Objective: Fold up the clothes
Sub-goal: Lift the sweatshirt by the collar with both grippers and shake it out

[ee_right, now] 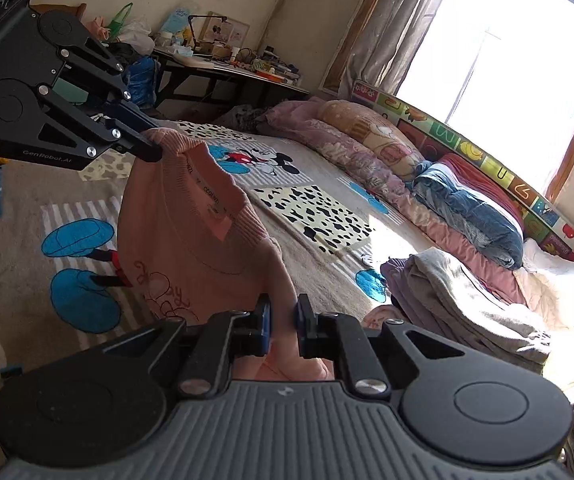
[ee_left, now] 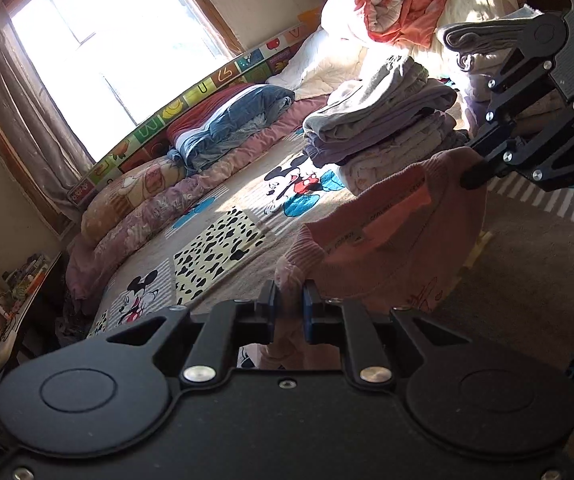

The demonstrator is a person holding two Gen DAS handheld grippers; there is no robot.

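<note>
A pink knit sweater (ee_left: 391, 240) hangs stretched between my two grippers above the bed, its ribbed collar and inside label facing up. My left gripper (ee_left: 289, 300) is shut on one shoulder of it near the collar. My right gripper (ee_right: 283, 312) is shut on the other shoulder. In the left wrist view the right gripper (ee_left: 473, 176) comes in from the upper right, pinching the pink fabric. In the right wrist view the left gripper (ee_right: 155, 152) comes in from the upper left, clamped on the sweater (ee_right: 191, 248), whose embroidered front hangs down.
Under the sweater lies a cartoon-mouse bedspread (ee_left: 223, 240). A stack of folded clothes (ee_left: 383, 120) stands on the bed beyond it. Rolled quilts and a blue pillow (ee_left: 231, 124) line the window side. An orange and cream duvet heap (ee_left: 407, 4) sits at the back. A cluttered desk (ee_right: 223, 64) stands past the bed.
</note>
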